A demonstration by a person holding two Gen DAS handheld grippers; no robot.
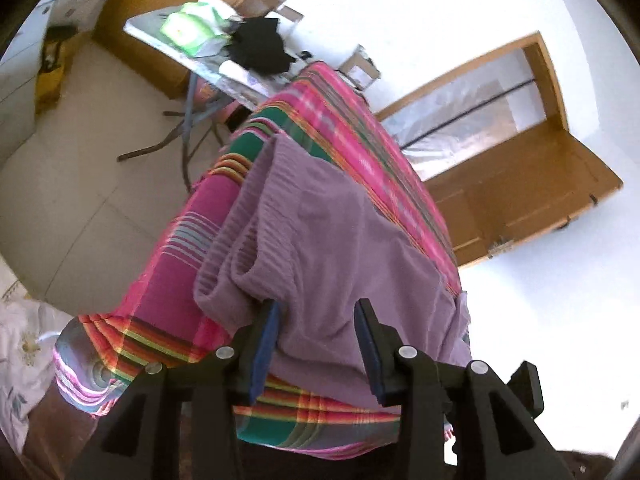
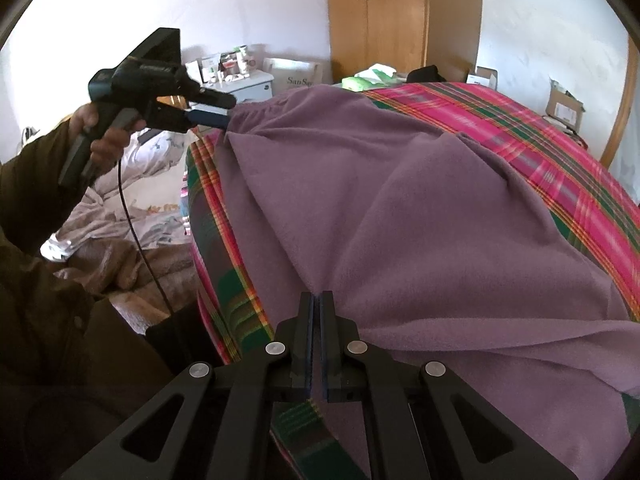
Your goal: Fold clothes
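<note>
A purple fleece garment (image 2: 400,208) with ribbed hems (image 1: 256,216) lies spread over a bed covered by a pink and green plaid blanket (image 2: 560,152). My right gripper (image 2: 318,297) is shut on the garment's near edge, and creases fan out from its tips. In the right wrist view, a hand (image 2: 104,136) holds my left gripper (image 2: 229,111) at the garment's far ribbed edge. Its jaws stand apart there. The left wrist view shows the left gripper (image 1: 319,306) open, with purple cloth lying loosely between the blue pads (image 1: 366,332).
A folding table (image 1: 152,32) with green items and a black cloth (image 1: 260,48) stands past the bed's far end. A wooden door (image 1: 520,200), a wardrobe (image 2: 400,20), a white nightstand (image 2: 248,84), a cardboard box (image 2: 564,108) and rumpled bedding (image 2: 120,208) surround the bed.
</note>
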